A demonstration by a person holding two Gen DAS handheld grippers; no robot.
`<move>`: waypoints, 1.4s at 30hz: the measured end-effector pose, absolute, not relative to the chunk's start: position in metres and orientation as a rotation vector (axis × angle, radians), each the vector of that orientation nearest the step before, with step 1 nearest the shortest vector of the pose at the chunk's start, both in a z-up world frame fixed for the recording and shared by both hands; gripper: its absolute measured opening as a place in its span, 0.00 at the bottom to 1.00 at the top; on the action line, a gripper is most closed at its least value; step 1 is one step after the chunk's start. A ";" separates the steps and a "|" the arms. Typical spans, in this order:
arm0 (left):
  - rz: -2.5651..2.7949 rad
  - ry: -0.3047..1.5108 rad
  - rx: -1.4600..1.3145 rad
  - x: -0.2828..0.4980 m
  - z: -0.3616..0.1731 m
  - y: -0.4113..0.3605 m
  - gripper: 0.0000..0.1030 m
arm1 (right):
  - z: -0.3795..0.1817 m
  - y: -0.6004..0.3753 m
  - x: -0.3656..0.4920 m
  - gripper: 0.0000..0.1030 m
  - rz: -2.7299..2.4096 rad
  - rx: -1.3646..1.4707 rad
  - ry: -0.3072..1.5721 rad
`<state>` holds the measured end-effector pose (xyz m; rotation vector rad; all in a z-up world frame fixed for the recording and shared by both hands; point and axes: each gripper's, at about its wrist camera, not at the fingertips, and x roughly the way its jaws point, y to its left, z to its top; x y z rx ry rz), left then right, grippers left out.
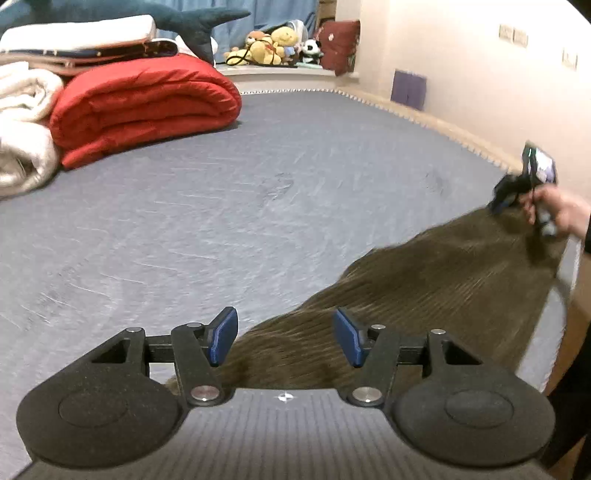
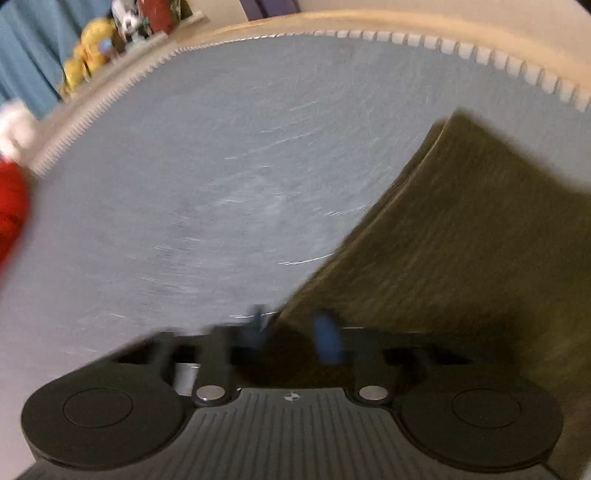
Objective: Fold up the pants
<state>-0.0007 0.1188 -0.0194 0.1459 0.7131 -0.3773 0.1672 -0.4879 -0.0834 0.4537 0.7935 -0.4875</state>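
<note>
1. On the bed (image 1: 258, 206), the left tool (image 1: 286, 338) stands wide apart over one end of the pants (image 1: 436, 280), probably just releasing or reaching.
2. Right tool (image 1: 517, 195) grips the far end, seemingly to stretch the cloth flat.

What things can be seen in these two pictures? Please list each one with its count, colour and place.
pants: one, olive-brown ribbed, stretched over the near right part of the bed
bed sheet: one, grey-blue, covers the mattress
quilt: one, red, folded, far left on the bed
blankets: white, rolled, left of the quilt; count unclear
folded bedding: a stack, white and dark, behind the quilt
shark toy: one, dark teal, behind the stack
plush toys: several, mostly yellow, on the far ledge
cushion: one, dark red, beside the toys
left claw: open, pants between its fingers
right claw: blurred, at the pants' edge
hand: one, holding the right claw
</note>
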 end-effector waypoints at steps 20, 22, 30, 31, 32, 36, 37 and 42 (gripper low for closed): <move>-0.260 0.862 0.338 -0.006 -0.049 0.141 0.50 | -0.084 -0.449 0.177 0.57 -0.470 0.155 0.659; -0.374 0.819 0.314 -0.016 -0.042 0.135 0.50 | -0.076 -0.444 0.173 0.59 -0.447 0.159 0.627; -0.475 0.956 0.474 -0.043 -0.074 0.130 0.48 | -0.058 -0.438 0.160 0.66 -0.393 0.182 0.574; -0.471 0.937 0.471 -0.045 -0.072 0.130 0.49 | -0.058 -0.437 0.158 0.67 -0.392 0.187 0.574; -0.466 0.912 0.483 -0.047 -0.070 0.126 0.49 | -0.057 -0.437 0.156 0.67 -0.391 0.194 0.576; -0.497 0.832 0.419 -0.051 -0.055 0.107 0.51 | -0.050 -0.438 0.145 0.68 -0.379 0.266 0.580; -0.514 0.820 0.389 -0.049 -0.054 0.104 0.52 | -0.046 -0.438 0.141 0.68 -0.367 0.288 0.577; -0.507 0.988 0.473 -0.033 -0.088 0.075 0.69 | -0.021 -0.434 0.118 0.74 -0.321 0.299 0.552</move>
